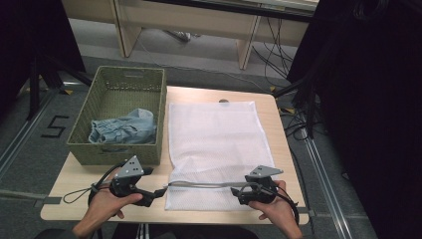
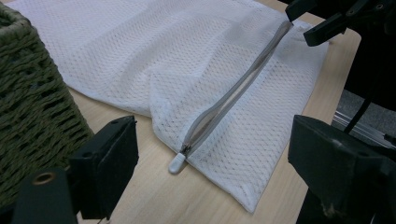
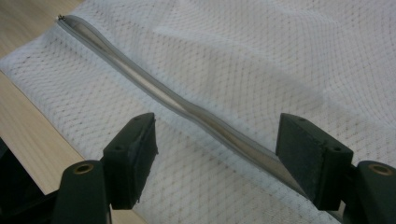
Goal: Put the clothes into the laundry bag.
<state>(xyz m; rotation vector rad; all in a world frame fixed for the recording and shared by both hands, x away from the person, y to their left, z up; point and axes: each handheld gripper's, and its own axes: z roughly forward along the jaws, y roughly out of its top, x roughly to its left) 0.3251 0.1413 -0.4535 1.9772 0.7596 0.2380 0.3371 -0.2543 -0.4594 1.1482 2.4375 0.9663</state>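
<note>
Gripping next: left tool, jaws spread, should pinch zipper pull.
Bracing: right tool, spread, straddles zipper.
Location: mesh bag at counter's near edge, beside basket.

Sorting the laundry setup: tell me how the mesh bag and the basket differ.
The mesh bag is white and lies flat on the table; the basket is green, woven and stands upright. The bag looks empty; the basket holds blue denim clothing. The bag has a grey zipper; the basket is open-topped. Both rest side by side.
</note>
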